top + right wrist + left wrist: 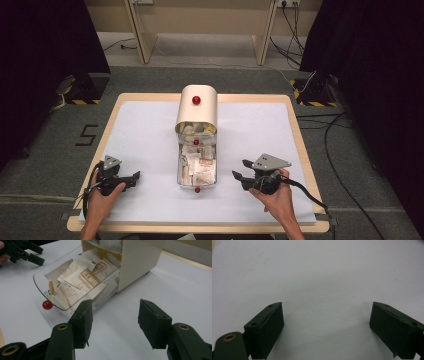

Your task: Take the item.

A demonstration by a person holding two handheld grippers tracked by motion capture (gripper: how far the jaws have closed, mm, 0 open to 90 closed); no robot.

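A cream box [196, 107] with a rounded top and a red knob stands at the table's middle. Its clear drawer [179, 172] is pulled out toward me and holds several paper sachets [197, 167]; a red knob [197, 190] marks its front. In the right gripper view the drawer's wall [40, 283], its knob [47, 305] and the sachets [85, 277] lie just ahead on the left. My right gripper [239, 169] [115, 317] is open, right of the drawer, with nothing between its jaws. My left gripper [134, 179] [327, 317] is open over bare white sheet, left of the drawer.
A white sheet [150, 140] covers the wooden table [200, 227]. Black curtains hang at both sides. Cables [330, 145] run over the floor to the right, and a wooden frame [142, 35] stands behind the table.
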